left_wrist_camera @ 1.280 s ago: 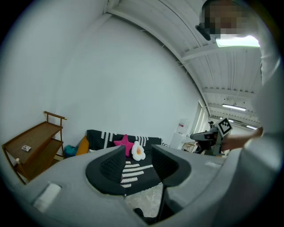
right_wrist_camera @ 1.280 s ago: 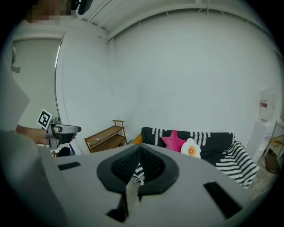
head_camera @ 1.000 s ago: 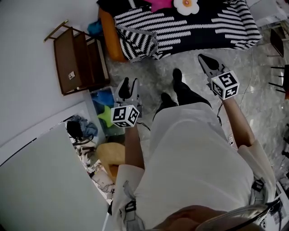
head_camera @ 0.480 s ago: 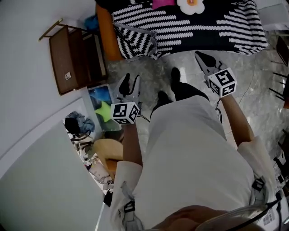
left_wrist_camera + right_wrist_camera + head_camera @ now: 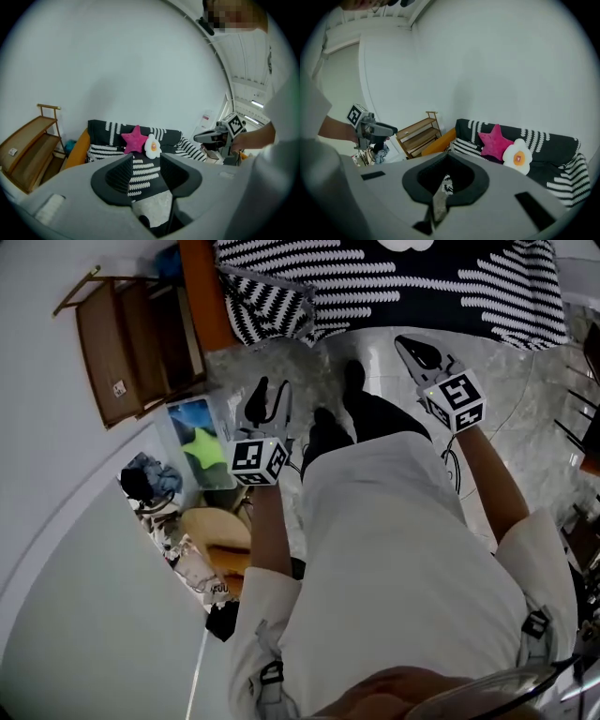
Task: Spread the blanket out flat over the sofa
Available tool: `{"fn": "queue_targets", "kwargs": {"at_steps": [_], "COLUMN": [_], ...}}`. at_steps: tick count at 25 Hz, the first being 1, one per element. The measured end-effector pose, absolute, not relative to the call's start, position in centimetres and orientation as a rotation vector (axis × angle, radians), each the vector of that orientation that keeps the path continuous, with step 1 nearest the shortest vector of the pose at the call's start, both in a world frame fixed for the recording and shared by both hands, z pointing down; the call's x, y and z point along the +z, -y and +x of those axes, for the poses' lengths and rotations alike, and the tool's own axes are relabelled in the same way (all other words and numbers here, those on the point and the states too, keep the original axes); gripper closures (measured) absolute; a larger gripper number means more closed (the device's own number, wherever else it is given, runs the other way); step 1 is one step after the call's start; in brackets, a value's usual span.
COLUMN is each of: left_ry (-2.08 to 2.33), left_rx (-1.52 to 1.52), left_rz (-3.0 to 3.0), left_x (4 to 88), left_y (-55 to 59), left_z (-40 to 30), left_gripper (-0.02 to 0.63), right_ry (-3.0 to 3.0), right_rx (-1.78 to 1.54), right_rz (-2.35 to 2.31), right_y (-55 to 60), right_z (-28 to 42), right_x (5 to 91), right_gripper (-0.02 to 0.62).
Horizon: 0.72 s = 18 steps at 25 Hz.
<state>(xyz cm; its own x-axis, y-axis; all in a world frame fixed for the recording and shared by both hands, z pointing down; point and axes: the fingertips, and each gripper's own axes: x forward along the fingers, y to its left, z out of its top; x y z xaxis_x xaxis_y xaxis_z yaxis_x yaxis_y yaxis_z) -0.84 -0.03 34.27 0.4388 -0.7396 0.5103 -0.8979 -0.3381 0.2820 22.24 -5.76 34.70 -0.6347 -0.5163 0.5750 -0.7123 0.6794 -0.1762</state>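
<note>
Pale marble floor point(image 5: 525, 399) underfoot. The left gripper point(image 5: 272, 385) has its jaws apart and empty; the right gripper point(image 5: 403, 341) is closed on nothing. Beyond, the striped blanket point(image 5: 422, 287) drapes the sofa point(image 5: 202, 292), rumpled at its orange arm. This looks like the approach; next, grip that rumpled edge.

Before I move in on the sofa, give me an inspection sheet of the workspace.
Surface: orange sofa, mostly covered.
Job's things: black blanket with white stripes draped over it, bunched at the corner by the sofa's arm.
Clutter: pink star cushion and white fried-egg cushion on the blanket.
Grippers: left gripper fingers apart, empty; right gripper fingers together, empty.
Cables: thin cable by the right forearm.
Surroundings: wooden shelf rack, grey stone floor.
</note>
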Motion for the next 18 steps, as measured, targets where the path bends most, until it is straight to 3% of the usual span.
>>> {"fn": "queue_targets", "kwargs": {"at_steps": [18], "left_ry": [1.2], "left_rx": [0.577], "left_rz": [2.128], "left_x": [45.1], "left_y": [5.4], "left_z": [2.8], "left_gripper": [0.433], "right_ry": [2.334], "right_rx": [0.674], "right_rz": [0.913], "right_y": [7.9], "right_z": [22.4], "right_x": [42.4], "right_gripper": [0.592]}}
